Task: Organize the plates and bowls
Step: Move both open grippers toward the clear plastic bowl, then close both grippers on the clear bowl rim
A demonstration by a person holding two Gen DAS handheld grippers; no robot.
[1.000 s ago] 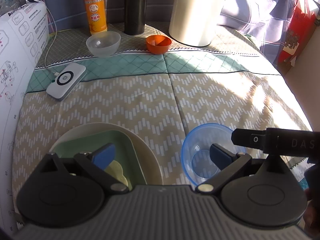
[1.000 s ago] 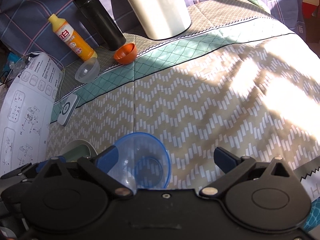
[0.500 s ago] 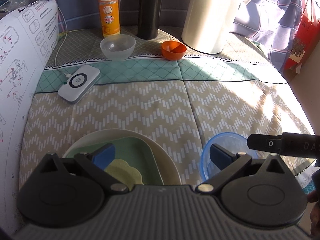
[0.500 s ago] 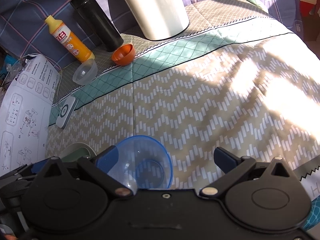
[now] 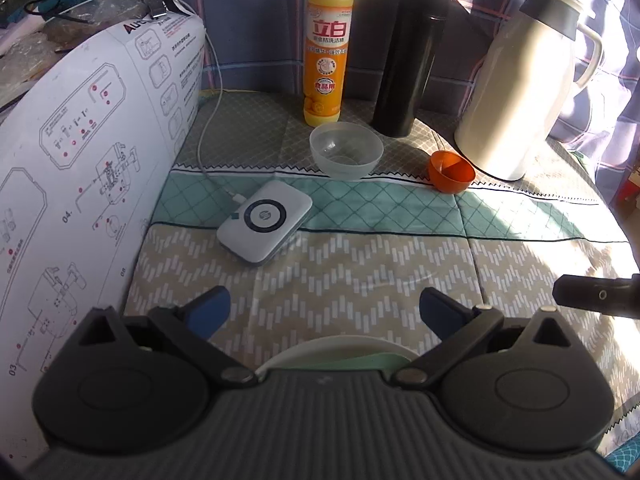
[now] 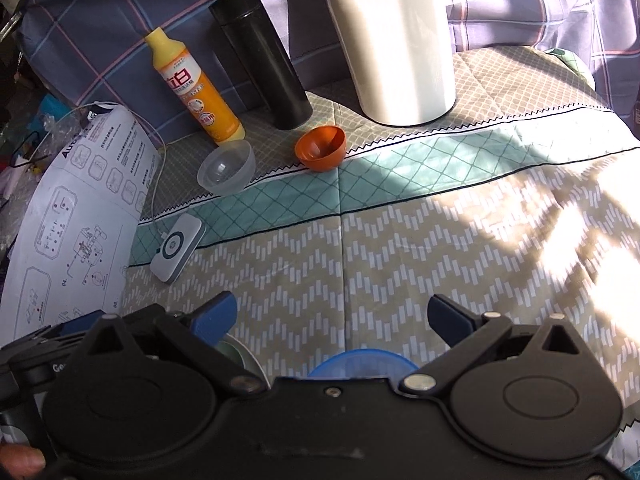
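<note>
A clear plastic bowl (image 5: 346,150) (image 6: 226,167) and a small orange bowl (image 5: 452,171) (image 6: 321,148) sit at the back of the table, in front of the bottles. My left gripper (image 5: 324,312) is open and holds nothing; just below its fingers peeks the rim of a cream plate (image 5: 336,350) carrying a pale green dish (image 5: 370,361). My right gripper (image 6: 332,318) is also open, and the rim of a blue bowl (image 6: 360,362) shows just under it. Part of the cream plate (image 6: 240,354) shows beside its left finger.
A white charger pad (image 5: 265,227) with its cable lies left of centre. An orange detergent bottle (image 5: 328,44), a black flask (image 5: 408,64) and a cream jug (image 5: 524,96) stand along the back. A white printed sheet (image 5: 80,168) curls up on the left.
Both grippers have pulled back and tilted up, so the plate stack and the blue bowl have slid down to the bottom of each view. The back bowls look nearer.
</note>
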